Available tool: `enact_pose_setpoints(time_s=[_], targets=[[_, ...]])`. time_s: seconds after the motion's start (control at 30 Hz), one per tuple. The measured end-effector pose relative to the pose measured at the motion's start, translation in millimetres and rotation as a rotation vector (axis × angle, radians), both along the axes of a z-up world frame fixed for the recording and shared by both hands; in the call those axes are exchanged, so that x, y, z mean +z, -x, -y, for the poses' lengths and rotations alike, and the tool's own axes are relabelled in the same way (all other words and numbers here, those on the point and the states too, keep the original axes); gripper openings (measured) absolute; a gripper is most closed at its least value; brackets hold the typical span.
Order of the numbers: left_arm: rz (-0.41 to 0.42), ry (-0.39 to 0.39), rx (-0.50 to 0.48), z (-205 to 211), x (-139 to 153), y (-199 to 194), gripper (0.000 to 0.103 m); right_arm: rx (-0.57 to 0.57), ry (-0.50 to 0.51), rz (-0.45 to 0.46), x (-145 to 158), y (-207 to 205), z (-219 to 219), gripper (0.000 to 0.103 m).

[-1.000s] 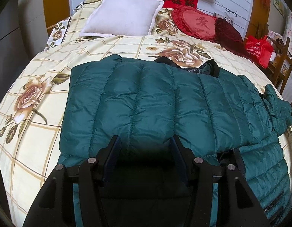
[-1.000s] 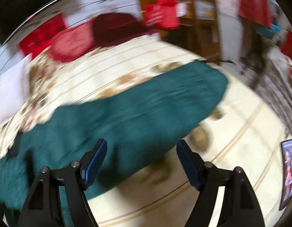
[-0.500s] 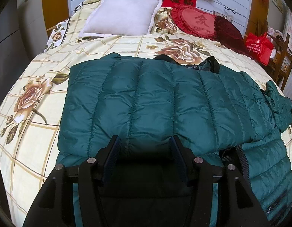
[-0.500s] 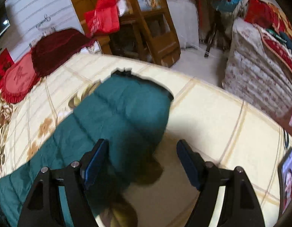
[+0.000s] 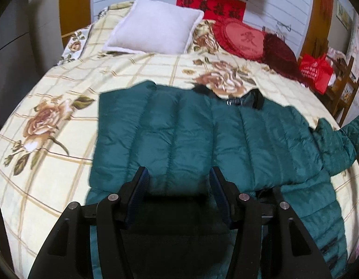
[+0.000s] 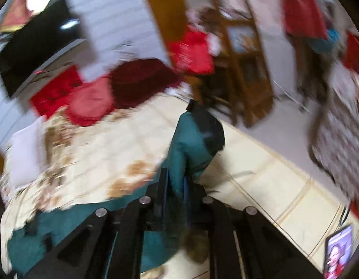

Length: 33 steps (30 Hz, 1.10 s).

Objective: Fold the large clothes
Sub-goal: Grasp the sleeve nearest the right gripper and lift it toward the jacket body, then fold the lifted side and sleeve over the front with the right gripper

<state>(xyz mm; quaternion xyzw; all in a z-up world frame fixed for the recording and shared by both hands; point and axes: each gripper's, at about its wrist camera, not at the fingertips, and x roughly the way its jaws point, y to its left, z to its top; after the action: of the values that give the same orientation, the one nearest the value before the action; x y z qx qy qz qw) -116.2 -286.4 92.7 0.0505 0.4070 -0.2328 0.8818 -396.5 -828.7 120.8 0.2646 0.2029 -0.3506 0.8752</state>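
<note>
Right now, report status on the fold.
Right gripper shut on jacket sleeve, sleeve off the bed. Left gripper open over jacket. Nothing in the way.

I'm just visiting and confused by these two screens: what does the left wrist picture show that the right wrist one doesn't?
Only the left wrist view: the green jacket's quilted body spread flat on the bed, and the left gripper open above its near edge.

Only the right wrist view: the right gripper shut on the jacket's sleeve, lifted off the bedspread, a wooden shelf, and a phone at the bed's corner.

Both: the floral bedspread, white pillow, red cushions and red bag.
</note>
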Motion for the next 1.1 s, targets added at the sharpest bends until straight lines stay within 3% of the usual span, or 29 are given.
enact_pose_setpoints(time_s=[0.23,0.4,0.6,0.7,0.83,0.9,1.0,1.1], targets=[[0.002,0.046,0.010,-20.5,28.8,9.6,0.061,0.329,0.087,0.060,73.7,-43.2,-111.4,0.011],[-0.014,0.091,0.051,-42.1,29.9,5.9,0.061,0.589,0.109,0.022,84.3,-105.0,-208.8,0.011],[-0.046,0.110,0.089,-57.9,16.2,-15.9,0.061,0.827,0.086,-0.058,49.7,-189.1,-320.4,0.011],[-0.057,0.121,0.114,-65.2,12.7,-24.5,0.061,0.906,0.029,-0.119,7.4,-232.9,-371.1,0.011],[-0.075,0.165,0.134,-74.6,10.6,-33.6,0.061,0.940,-0.104,-0.186,-53.7,-267.2,-405.8,0.012],[-0.084,0.189,0.127,-76.0,10.4,-35.1,0.061,0.946,-0.121,-0.245,-76.1,-276.8,-412.0,0.023],[-0.100,0.236,0.098,-74.1,10.8,-34.2,0.061,0.985,-0.152,-0.202,-75.7,-262.1,-409.5,0.058],[-0.122,0.312,0.052,-66.5,10.8,-30.0,0.061,0.976,-0.107,-0.188,-52.9,-237.7,-403.2,0.064]])
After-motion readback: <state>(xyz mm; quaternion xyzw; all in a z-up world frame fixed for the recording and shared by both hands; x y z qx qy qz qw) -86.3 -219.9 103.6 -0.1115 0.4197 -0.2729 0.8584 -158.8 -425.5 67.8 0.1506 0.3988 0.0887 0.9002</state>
